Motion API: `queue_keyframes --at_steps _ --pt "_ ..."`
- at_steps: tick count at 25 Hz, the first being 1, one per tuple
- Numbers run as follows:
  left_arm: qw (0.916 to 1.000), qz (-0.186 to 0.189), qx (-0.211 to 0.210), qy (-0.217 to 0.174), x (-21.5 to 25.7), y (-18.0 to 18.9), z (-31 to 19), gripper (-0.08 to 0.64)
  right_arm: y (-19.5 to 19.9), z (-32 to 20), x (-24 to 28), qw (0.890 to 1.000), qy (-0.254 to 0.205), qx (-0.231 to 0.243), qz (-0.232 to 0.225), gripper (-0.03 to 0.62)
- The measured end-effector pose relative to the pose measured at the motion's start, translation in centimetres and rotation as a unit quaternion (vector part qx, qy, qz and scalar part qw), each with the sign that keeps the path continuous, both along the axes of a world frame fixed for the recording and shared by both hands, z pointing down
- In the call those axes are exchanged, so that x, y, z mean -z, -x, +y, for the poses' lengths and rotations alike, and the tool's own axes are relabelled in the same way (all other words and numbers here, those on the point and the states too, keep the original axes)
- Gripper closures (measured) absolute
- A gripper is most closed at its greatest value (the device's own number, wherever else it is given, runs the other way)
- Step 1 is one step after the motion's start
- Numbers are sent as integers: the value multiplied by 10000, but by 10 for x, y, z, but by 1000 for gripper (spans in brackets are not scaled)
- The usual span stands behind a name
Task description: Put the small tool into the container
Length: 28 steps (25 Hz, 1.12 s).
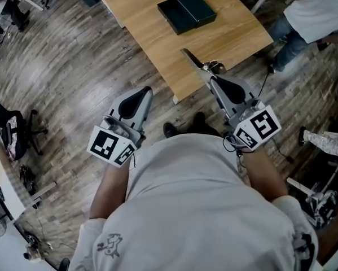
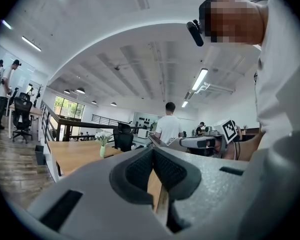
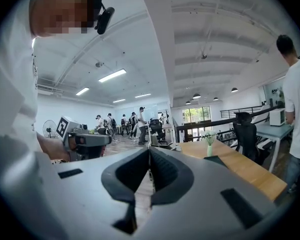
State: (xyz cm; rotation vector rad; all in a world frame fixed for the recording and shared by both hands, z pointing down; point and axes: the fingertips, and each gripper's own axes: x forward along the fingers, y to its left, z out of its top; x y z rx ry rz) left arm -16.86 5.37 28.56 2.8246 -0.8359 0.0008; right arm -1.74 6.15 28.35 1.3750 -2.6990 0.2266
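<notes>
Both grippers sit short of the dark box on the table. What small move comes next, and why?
Probably open the right gripper and ease it to the small metallic object at the near edge of the wooden table: its jaws are together, empty, and the dark container lies farther on. Whether that object is the tool is unclear.

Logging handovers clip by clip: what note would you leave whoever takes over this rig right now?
Grips: left tool shut, empty, beside the light wooden table; right tool shut, tips over the table's near edge, nothing clearly held.
Things: dark rectangular container lies on the table, beyond both tools; the small implement isn't identifiable.
Done: nothing visibly.
Left: pick up the implement, put it in.
</notes>
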Motion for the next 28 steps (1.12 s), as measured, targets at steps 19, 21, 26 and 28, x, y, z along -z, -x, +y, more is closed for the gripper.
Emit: queue_keyframes --at_steps 19,21,26,28 --pt "9990 -190 310 253 -12 -50 -75 554 -48 -94 -11 9991 157 369 -148 580" --pt "9987 -220 366 282 -14 -59 -83 554 -57 -105 -12 9988 159 421 -176 580" --pt "9980 -244 522 253 -16 -87 -104 554 -87 -127 -15 9983 135 514 -232 580" --pt "9978 -269 556 228 -16 -101 -109 554 -101 -133 -16 9982 129 530 -253 580"
